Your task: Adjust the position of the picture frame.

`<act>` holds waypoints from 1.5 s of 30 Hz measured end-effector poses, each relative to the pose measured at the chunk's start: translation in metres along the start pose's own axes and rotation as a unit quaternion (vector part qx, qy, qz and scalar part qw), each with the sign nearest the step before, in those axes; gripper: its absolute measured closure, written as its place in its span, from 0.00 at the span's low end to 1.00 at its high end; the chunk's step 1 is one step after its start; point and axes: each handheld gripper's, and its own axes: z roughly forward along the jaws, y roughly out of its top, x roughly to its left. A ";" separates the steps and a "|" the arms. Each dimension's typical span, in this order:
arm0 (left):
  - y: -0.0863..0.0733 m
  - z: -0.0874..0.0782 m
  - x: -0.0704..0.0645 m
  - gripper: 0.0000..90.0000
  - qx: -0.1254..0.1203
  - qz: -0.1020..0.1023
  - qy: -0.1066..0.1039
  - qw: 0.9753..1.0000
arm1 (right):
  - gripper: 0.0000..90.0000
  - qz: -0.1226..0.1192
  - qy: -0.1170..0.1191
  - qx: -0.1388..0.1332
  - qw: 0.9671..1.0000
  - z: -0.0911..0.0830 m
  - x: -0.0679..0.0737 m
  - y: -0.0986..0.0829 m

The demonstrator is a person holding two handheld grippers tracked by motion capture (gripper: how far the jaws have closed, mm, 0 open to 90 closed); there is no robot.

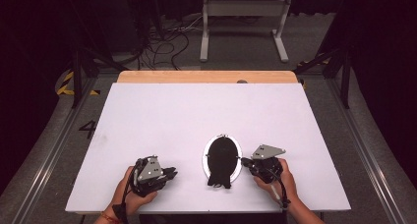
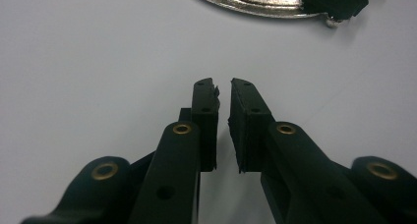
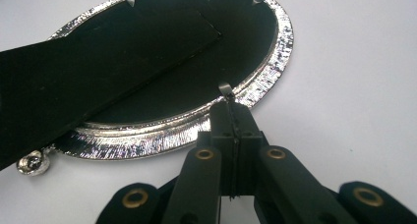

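Right gripper (image 3: 231,103) jaws pinched on a retaining tab (image 3: 224,89) of the oval silver frame (image 3: 275,52).
Left gripper (image 2: 224,94), slightly parted, holds nothing beside the frame; tabs likely thin, bendable; rim stiff.

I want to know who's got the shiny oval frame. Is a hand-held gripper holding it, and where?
The right hand-held gripper pinches a small metal tab on the oval frame's rim. The left hand-held gripper holds nothing.

A white table top (image 1: 162,121) is showing a strip of pale wood (image 1: 206,76) along its far edge, and the floor (image 1: 44,150) around it is lying dark grey with yellow and black striped tape (image 1: 65,82) at the far left. The oval frame (image 3: 265,71) is gleaming silver with a fine hatched texture on its rim, and it is carrying a matte black back panel (image 3: 162,62). Both the left gripper (image 2: 223,94) and the right gripper (image 3: 230,111) are showing black jaws with brass-coloured rivets, and a grey plate (image 1: 268,151) is topping the right one.
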 end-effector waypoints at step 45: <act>-0.002 0.001 -0.009 0.91 0.011 0.014 -0.008 1.000 | 1.00 -0.027 0.048 -0.002 0.998 -0.006 0.040 -0.004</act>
